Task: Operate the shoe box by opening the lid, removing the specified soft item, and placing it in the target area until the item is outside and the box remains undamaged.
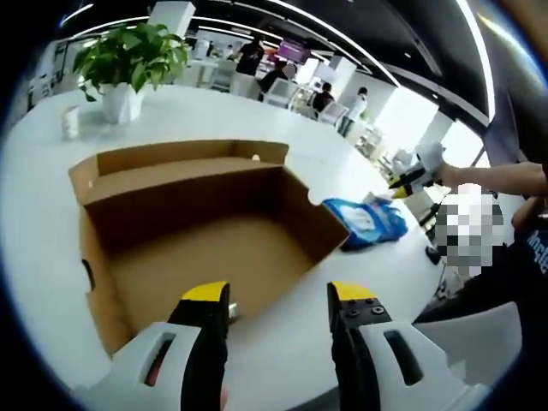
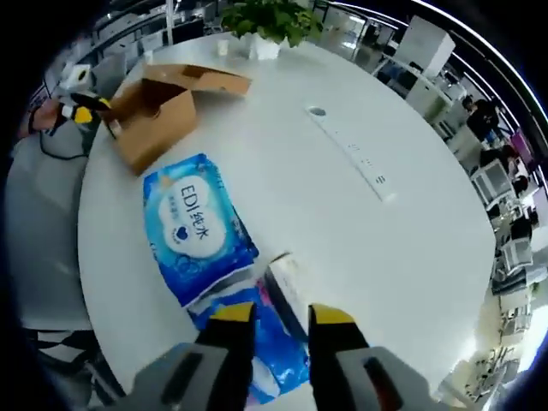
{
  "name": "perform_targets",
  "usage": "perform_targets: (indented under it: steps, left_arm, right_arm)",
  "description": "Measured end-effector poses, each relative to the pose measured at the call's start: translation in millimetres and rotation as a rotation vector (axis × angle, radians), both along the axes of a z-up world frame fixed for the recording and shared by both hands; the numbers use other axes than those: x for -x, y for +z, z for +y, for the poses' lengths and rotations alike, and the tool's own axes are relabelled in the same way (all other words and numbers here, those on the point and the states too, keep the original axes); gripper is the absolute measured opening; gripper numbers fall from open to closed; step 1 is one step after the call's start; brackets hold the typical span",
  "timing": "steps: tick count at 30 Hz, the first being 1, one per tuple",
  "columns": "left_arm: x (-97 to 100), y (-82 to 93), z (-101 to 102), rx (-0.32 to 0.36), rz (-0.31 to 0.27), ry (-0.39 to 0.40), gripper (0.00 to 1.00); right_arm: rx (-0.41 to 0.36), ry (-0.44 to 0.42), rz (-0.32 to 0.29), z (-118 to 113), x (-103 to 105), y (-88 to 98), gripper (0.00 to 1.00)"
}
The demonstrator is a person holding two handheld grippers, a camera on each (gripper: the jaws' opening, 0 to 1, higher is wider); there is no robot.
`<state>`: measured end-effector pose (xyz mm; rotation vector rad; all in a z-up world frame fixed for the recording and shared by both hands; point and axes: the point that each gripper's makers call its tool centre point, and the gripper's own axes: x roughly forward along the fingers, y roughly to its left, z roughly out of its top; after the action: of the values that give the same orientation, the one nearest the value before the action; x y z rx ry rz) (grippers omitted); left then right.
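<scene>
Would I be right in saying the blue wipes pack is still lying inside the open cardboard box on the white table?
Not quite: the blue wipes pack lies outside the open cardboard box, on the white table beside it. The right gripper view shows this, and the left gripper view shows the box interior bare.

Right gripper poised with jaws parted above blue wipes packs laid on white table; open cardboard box seen beyond

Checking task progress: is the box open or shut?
Open. The box has its lid folded back, bare cardboard floor showing; a blue pack lies outside on the table.
</scene>
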<state>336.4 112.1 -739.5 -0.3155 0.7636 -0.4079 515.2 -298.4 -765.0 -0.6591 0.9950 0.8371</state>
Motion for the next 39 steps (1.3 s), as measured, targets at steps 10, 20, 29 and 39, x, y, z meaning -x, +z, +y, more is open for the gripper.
perform_targets:
  steps: [10,20,29,39]
  left_arm:
    - [1.0,8.6,-2.1,0.036,-0.015,0.011,0.46]
    - [0.7,7.3,-8.4,0.041,-0.016,-0.022,0.47]
    - [-2.1,8.0,-9.9,0.046,-0.022,-0.024,0.46]
    - [-5.6,9.6,-7.2,0.075,-0.019,0.017,0.46]
  right_arm:
    - [-0.231,-0.180,0.019,35.7,32.5,11.3,0.27]
    - [-0.336,-0.314,0.009,46.9,53.4,18.8,0.27]
    - [-0.489,-0.413,-0.011,65.2,59.8,31.0,0.29]
    - [-0.620,-0.406,-0.034,105.9,77.0,48.4,0.33]
